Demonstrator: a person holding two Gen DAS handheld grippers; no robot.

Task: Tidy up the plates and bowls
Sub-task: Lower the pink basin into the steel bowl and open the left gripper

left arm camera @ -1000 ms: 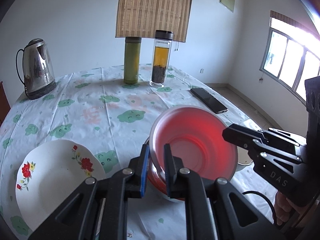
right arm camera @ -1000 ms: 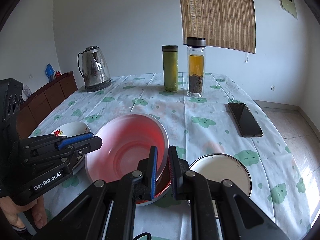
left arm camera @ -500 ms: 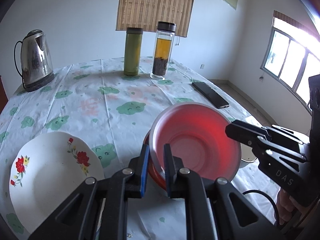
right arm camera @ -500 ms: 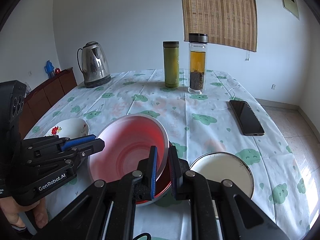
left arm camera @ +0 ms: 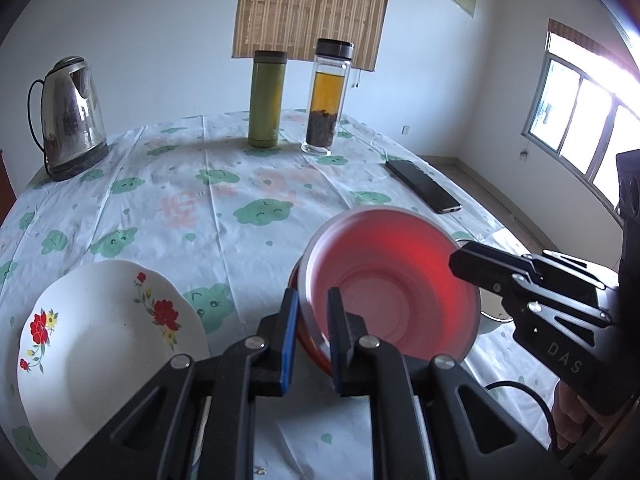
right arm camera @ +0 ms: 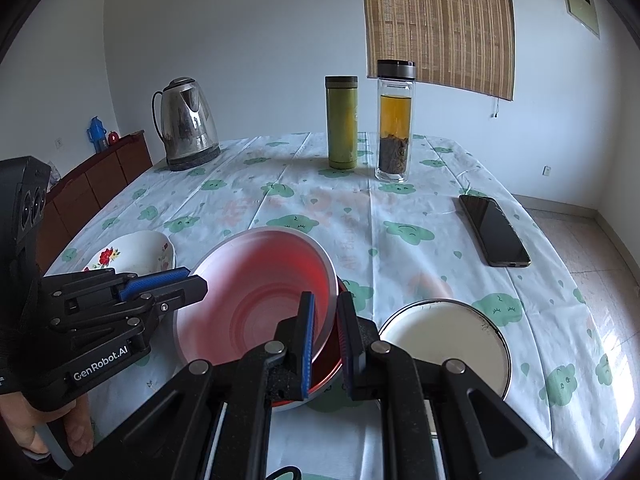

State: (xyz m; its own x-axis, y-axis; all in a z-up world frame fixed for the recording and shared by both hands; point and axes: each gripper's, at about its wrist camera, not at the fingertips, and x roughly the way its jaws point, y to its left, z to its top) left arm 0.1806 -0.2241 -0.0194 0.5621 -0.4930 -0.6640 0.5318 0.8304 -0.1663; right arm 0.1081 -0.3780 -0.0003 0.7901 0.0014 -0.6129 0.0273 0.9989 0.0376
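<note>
We hold the translucent pink plastic bowl (left arm camera: 394, 280) from both sides: our left gripper (left arm camera: 312, 320) has its blue-padded fingers narrowed onto the bowl's near-left rim, one finger inside and one outside, and our right gripper (right arm camera: 325, 326) pinches the opposite rim the same way. The bowl is tilted and sits in or just over a darker red bowl (right arm camera: 330, 364) beneath it; we cannot tell whether the two touch. That red bowl rests on the round table covered by a white cloth printed with green clouds (left arm camera: 224, 216). To our left, near the table edge, lies a white scalloped plate with red flowers (left arm camera: 100, 344), well apart from the bowls. Just beside the bowls on the right stands a white enamel bowl with a dark rim (right arm camera: 446, 340). Further back we see a black smartphone (right arm camera: 494, 230) lying flat, a green insulated flask (right arm camera: 342, 122) and a clear glass tea bottle (right arm camera: 394, 120) standing side by side, and a stainless steel electric kettle (right arm camera: 186, 124) at the far left.
</note>
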